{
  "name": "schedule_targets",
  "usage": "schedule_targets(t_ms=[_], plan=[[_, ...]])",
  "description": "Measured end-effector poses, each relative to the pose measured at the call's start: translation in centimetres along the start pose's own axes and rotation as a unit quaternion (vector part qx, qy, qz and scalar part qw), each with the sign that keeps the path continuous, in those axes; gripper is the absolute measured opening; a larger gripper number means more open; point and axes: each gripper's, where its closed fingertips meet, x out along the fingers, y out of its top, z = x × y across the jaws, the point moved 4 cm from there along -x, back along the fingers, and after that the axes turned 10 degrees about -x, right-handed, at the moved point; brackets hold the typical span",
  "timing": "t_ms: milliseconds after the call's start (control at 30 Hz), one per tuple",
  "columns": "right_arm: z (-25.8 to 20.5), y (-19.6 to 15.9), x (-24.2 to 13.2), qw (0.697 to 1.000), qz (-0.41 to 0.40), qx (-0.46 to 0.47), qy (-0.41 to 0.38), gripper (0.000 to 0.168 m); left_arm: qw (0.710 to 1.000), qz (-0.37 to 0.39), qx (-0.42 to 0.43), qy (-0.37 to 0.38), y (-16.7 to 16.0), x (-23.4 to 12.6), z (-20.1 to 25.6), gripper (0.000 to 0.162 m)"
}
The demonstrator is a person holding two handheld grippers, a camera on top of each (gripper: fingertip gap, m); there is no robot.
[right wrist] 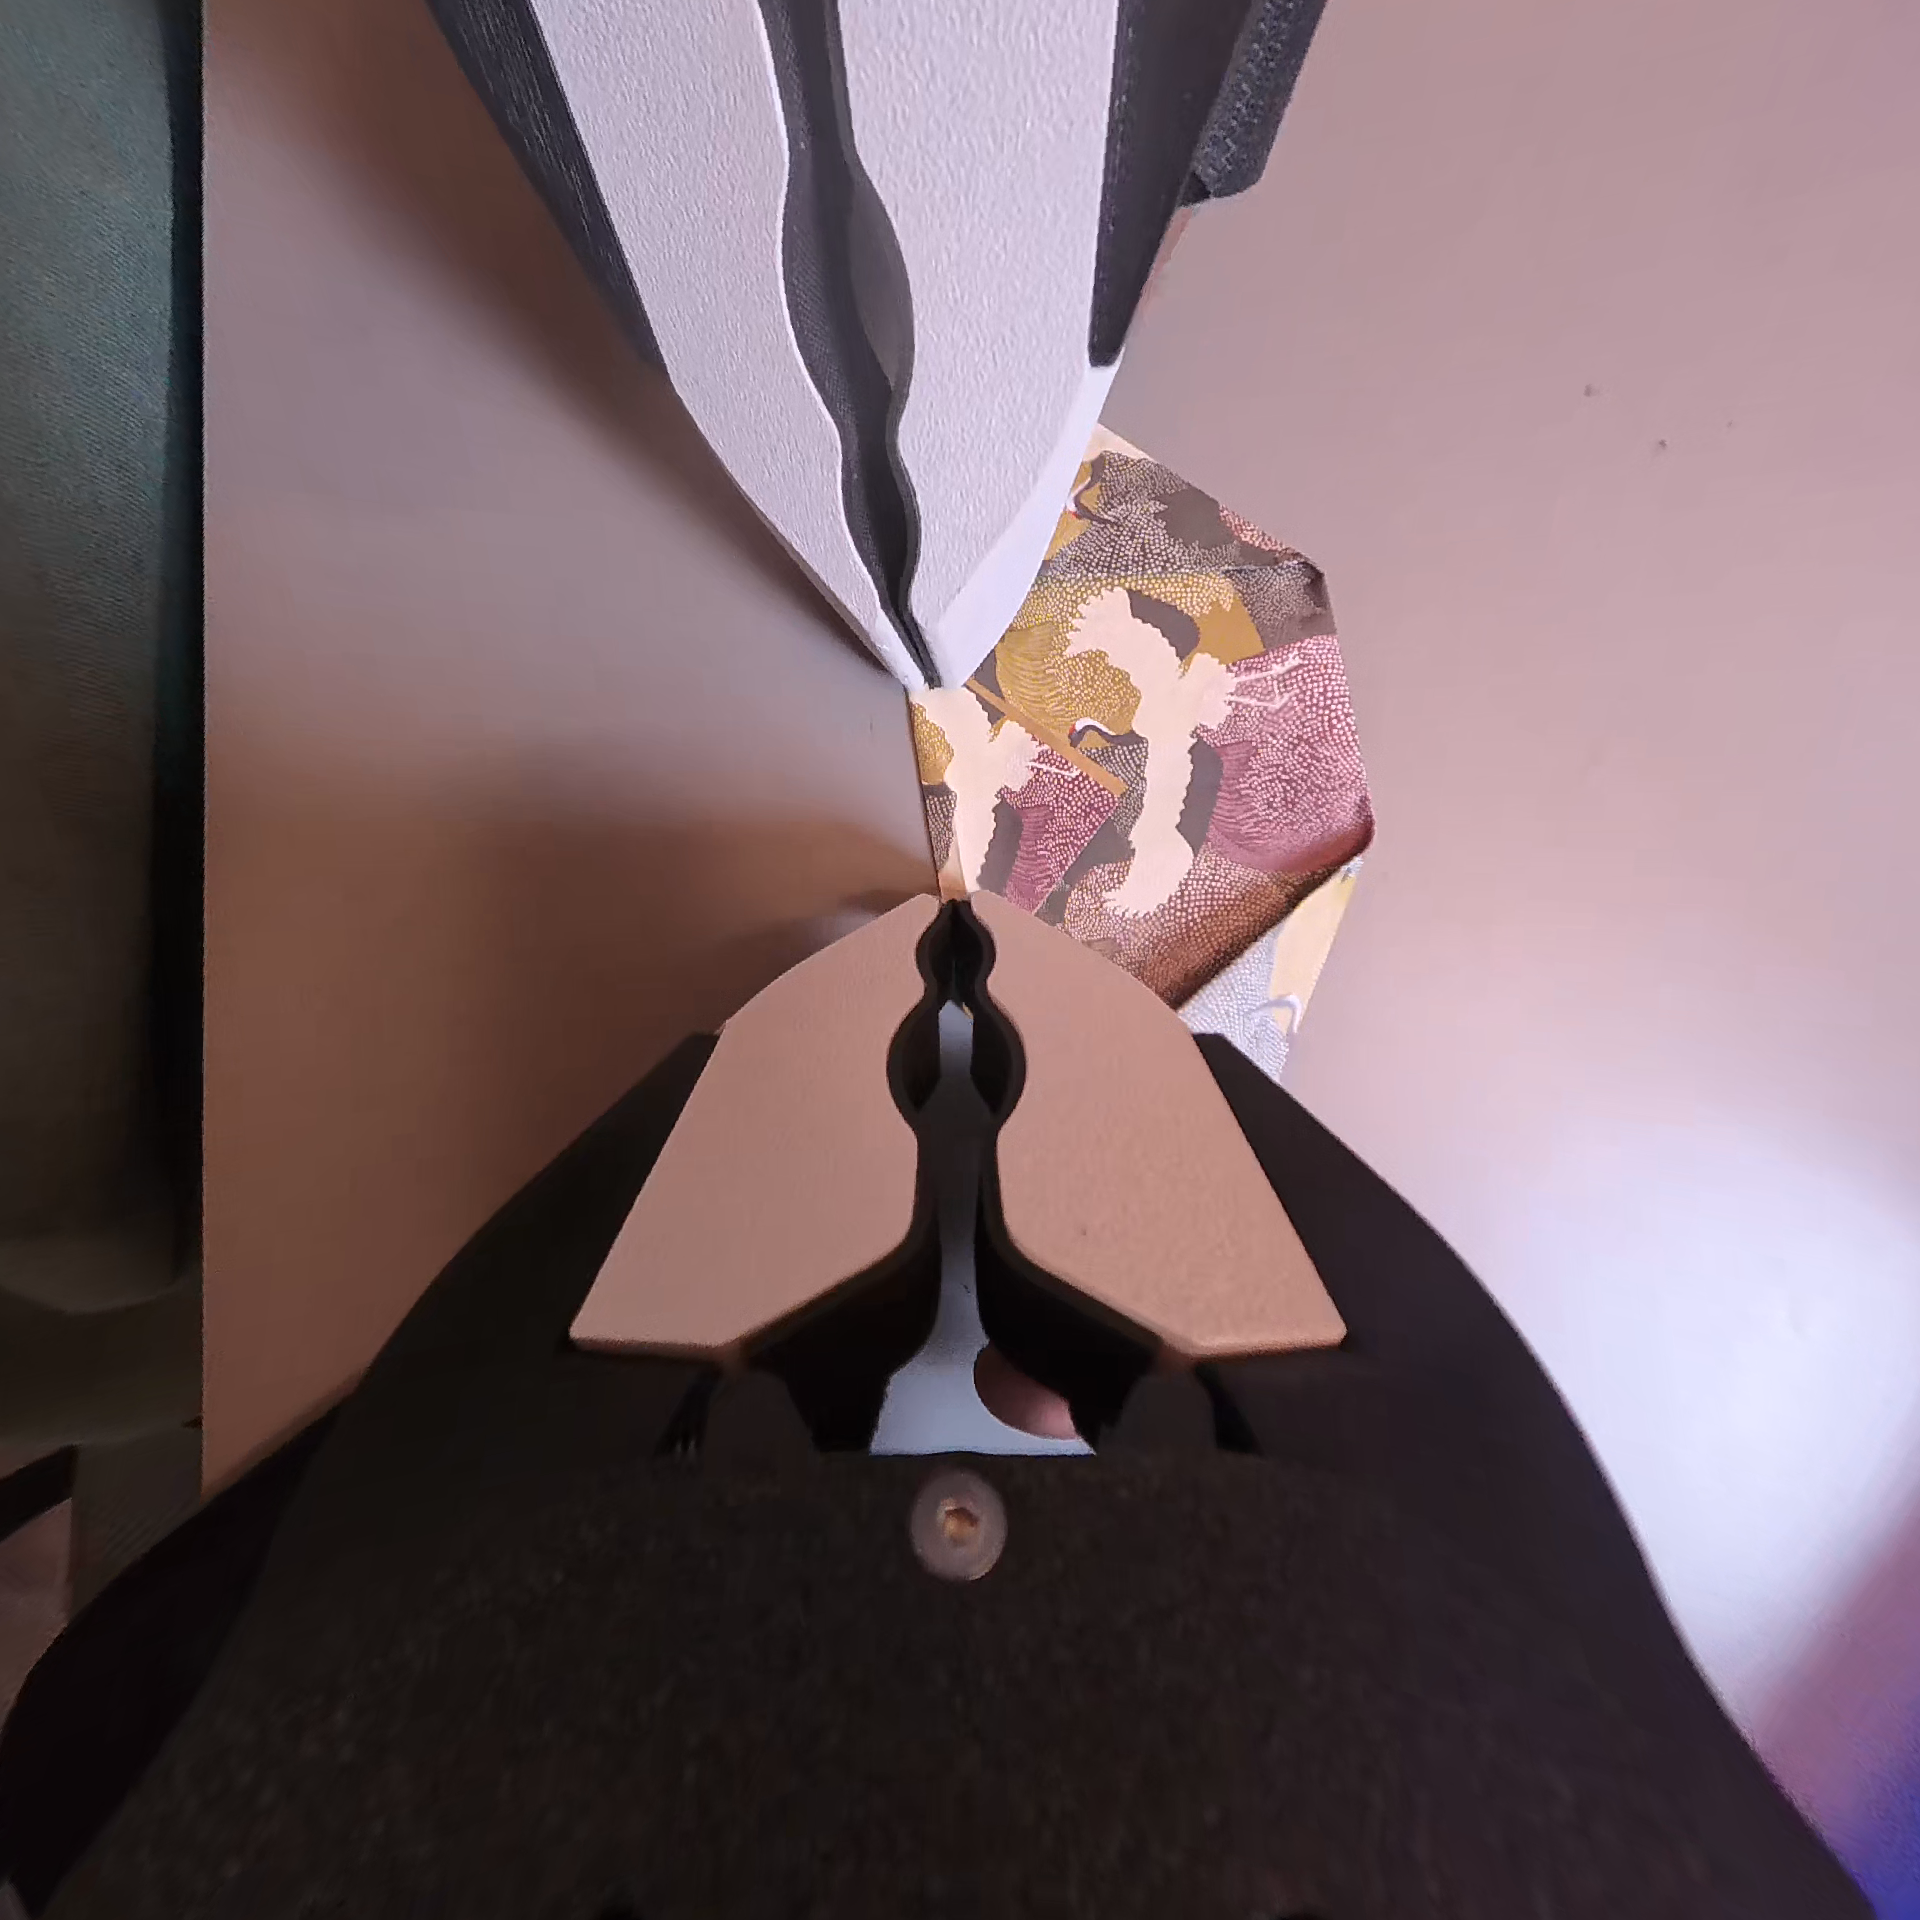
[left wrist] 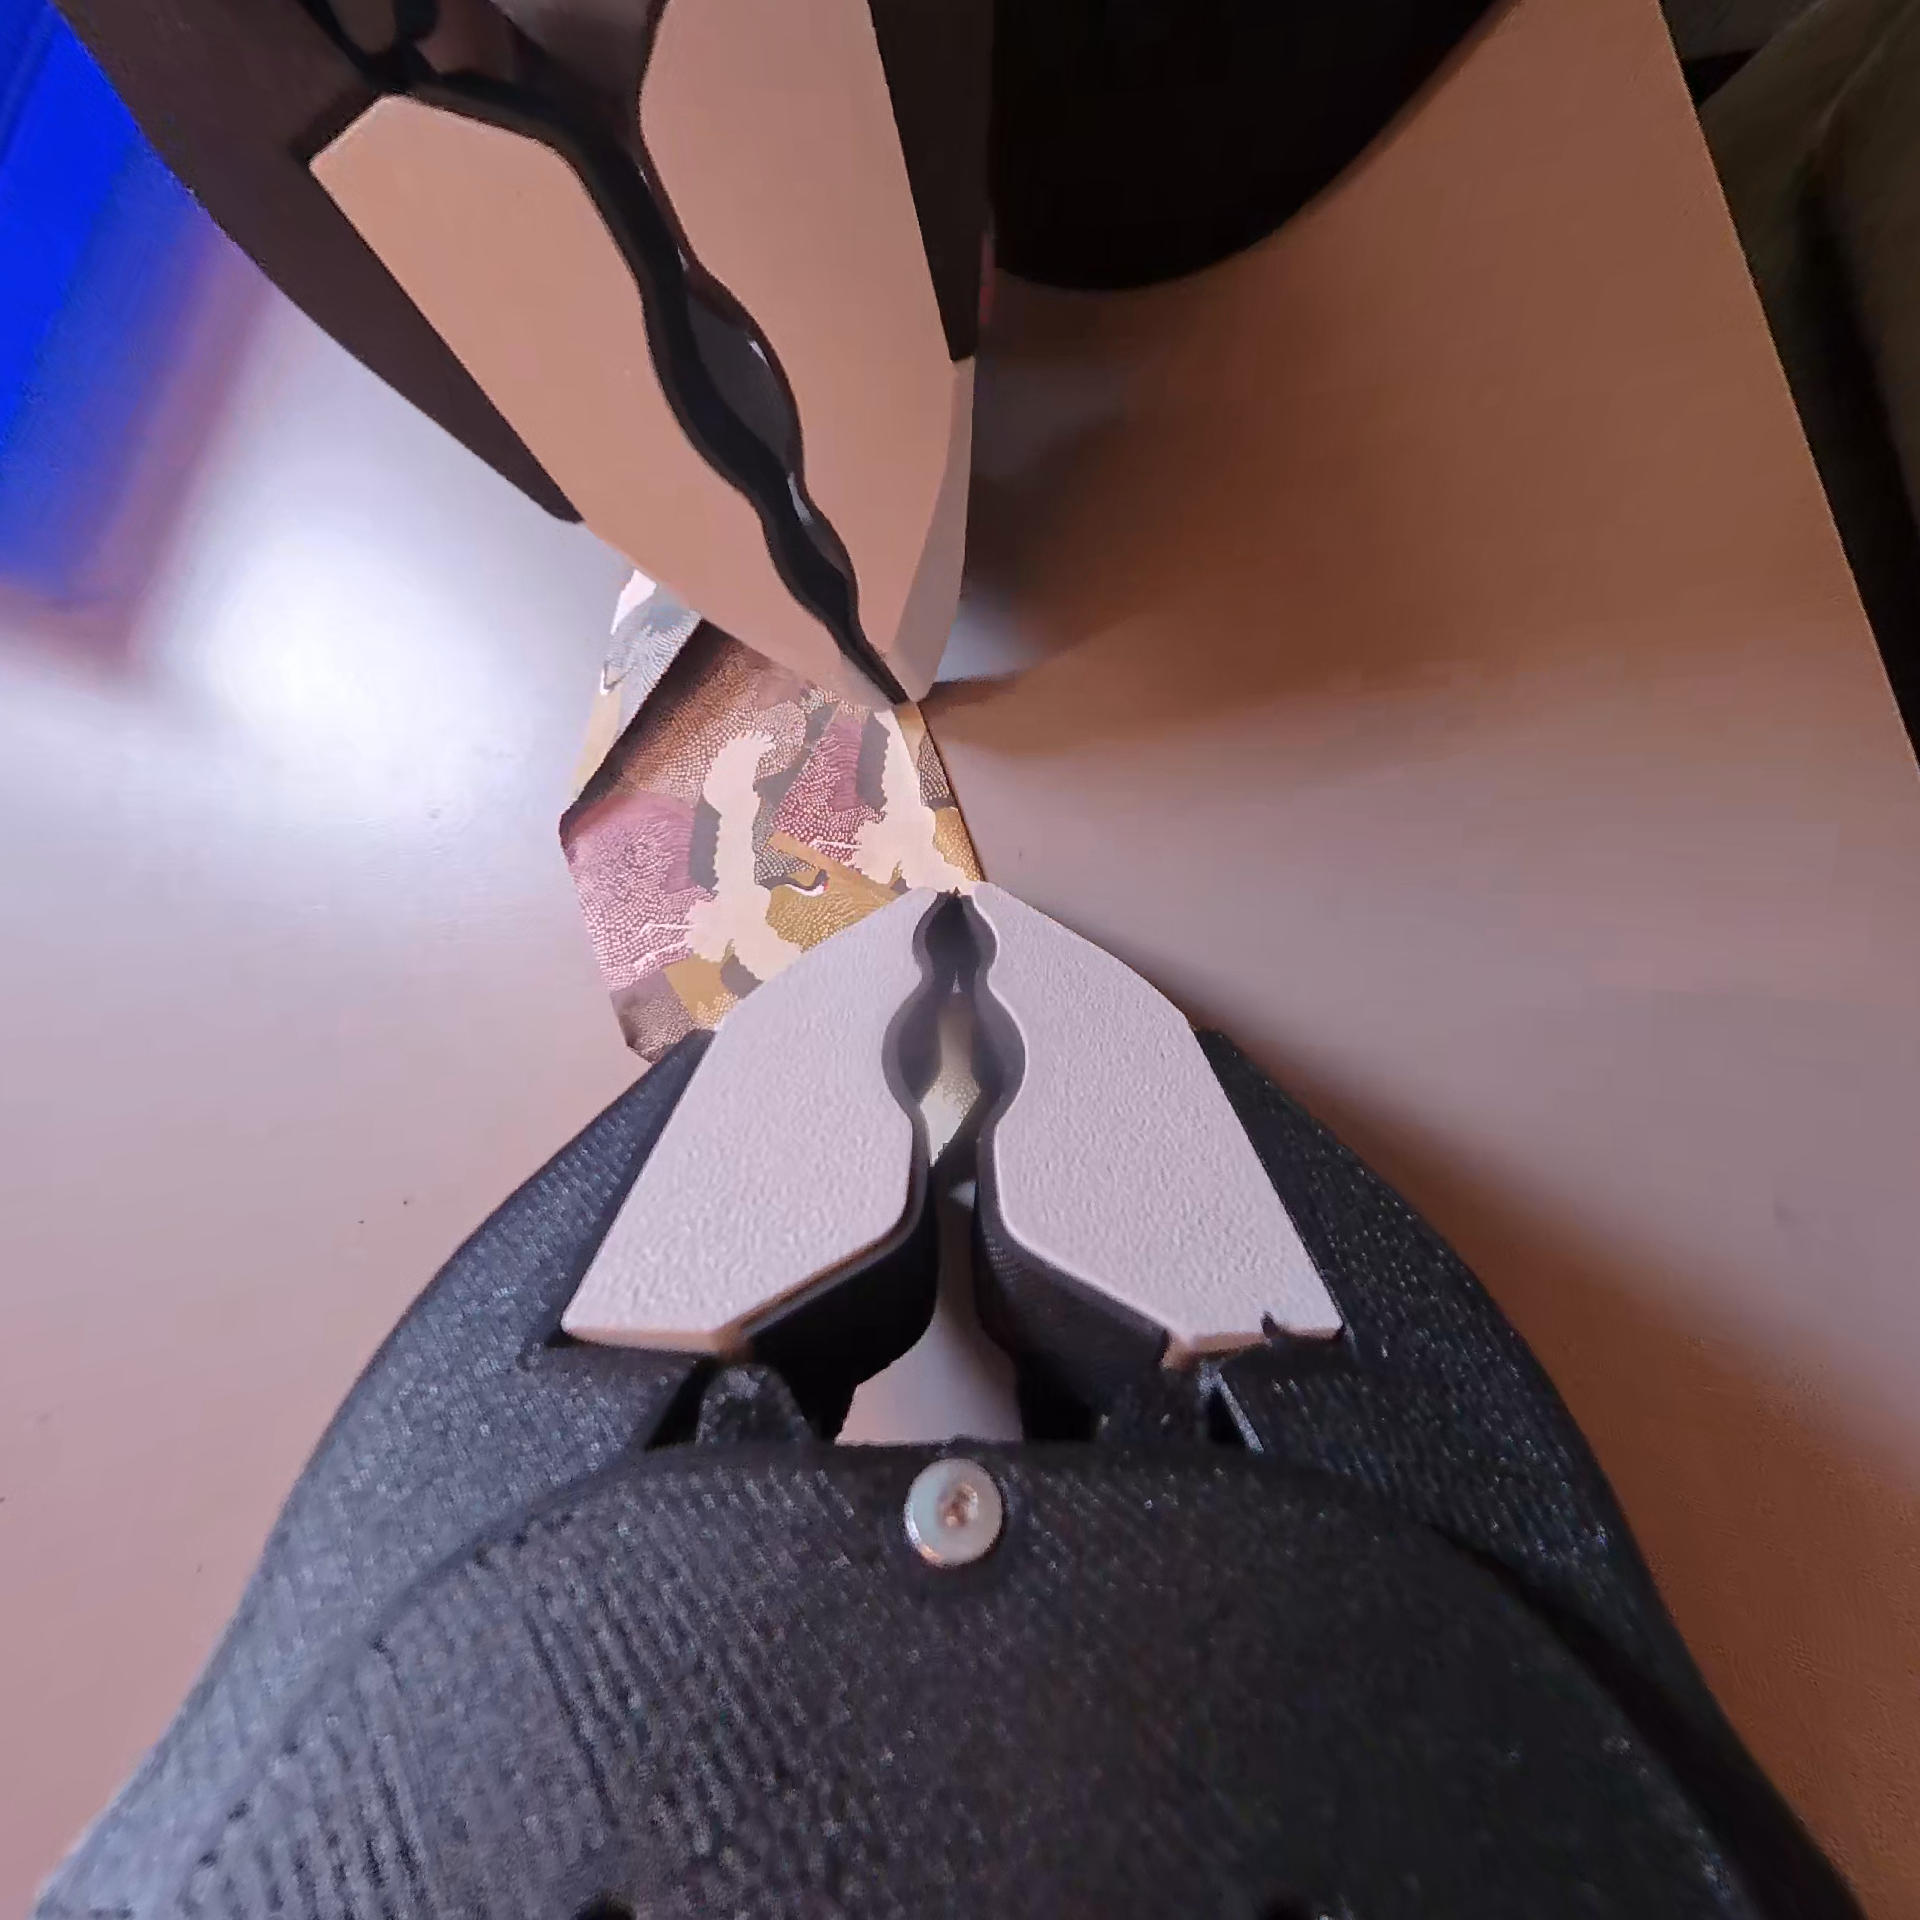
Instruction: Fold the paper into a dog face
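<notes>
Clearly pinched from both ends: folded patterned paper (left wrist: 769,862) flat on the table (left wrist: 1351,935), long axis along the 12-to-6 line between the tips. Left gripper (left wrist: 954,909) clenched on the near corner, paper spreading toward 11 o'clock; right gripper (left wrist: 894,686) clamped on the opposite corner. Equally near, one short edge between them.
</notes>
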Motion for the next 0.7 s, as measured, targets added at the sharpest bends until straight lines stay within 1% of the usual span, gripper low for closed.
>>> schedule_targets(t_ms=[300, 467, 700], plan=[[0.1, -1.1, -0.7, 1.000, -0.010, 0.008, -0.006, 0.000, 1.000, 0.002, -0.004, -0.002, 0.0, 0.0, 0.0, 0.001], [0.0, -1.1, -0.8, 1.000, -0.021, 0.006, -0.020, 0.000, 1.000, 0.004, -0.007, -0.004, 0.0, 0.0, 0.0, 0.001], [-0.2, -0.9, -0.7, 0.998, -0.044, -0.021, -0.047, 0.000, 1.000, 0.003, -0.003, 0.001, 0.0, 0.0, 0.1, 0.001]])
